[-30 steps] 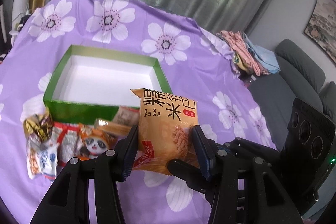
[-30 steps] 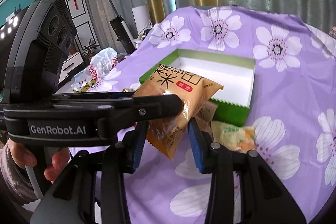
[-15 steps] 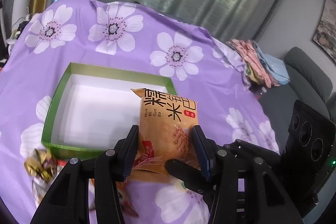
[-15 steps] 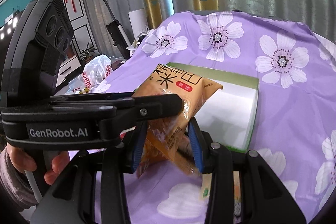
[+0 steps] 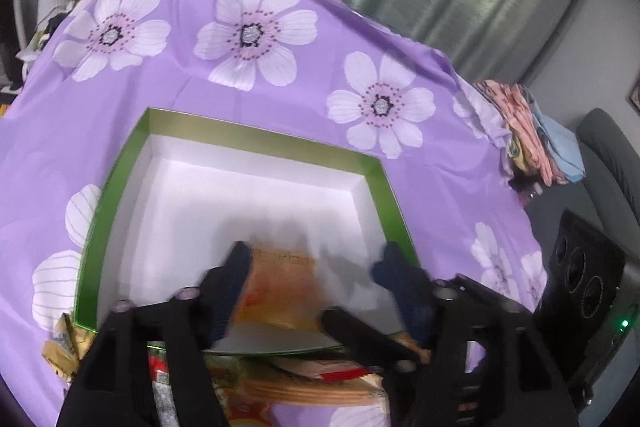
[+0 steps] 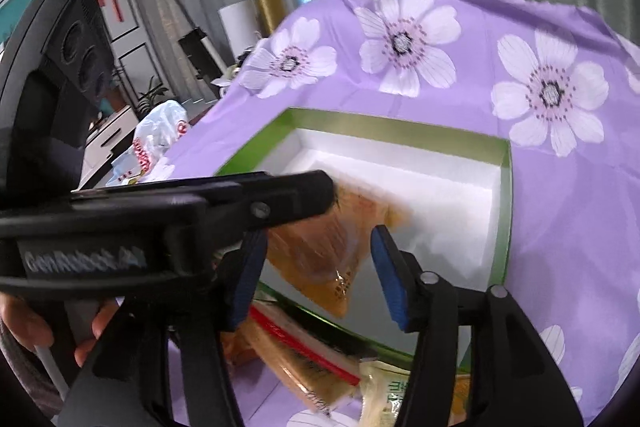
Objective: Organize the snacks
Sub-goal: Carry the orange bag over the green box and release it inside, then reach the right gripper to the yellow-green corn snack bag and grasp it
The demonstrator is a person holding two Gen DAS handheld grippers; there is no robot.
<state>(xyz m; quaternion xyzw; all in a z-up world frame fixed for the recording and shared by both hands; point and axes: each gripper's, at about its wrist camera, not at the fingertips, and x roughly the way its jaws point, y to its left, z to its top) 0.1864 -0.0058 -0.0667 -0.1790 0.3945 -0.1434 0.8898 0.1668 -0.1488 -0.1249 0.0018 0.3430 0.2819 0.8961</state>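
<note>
An orange rice-cracker packet (image 5: 280,291) (image 6: 320,239), blurred, hangs low over the near part of the green box (image 5: 380,179) (image 6: 505,187) with its white inside. My left gripper (image 5: 316,267) has the packet between its jaws, which are opening; the right-hand pad stands clear of the packet. My right gripper (image 6: 318,277) is also opening, with a gap between each blue pad and the packet's lower corner. In the right wrist view a black finger of the left gripper (image 6: 200,203) crosses over the packet.
Several other snack packets (image 5: 312,387) (image 6: 304,359) lie on the purple flowered cloth (image 5: 280,99) just in front of the box. A gold-wrapped snack (image 5: 64,347) sits at the box's left corner. Folded clothes (image 5: 532,131) and a plastic bag (image 6: 156,139) lie beyond the table's edges.
Both grippers carried the packet forward over the box, and the box now fills the view. Both pairs of jaws have spread apart and the packet has slipped lower between them.
</note>
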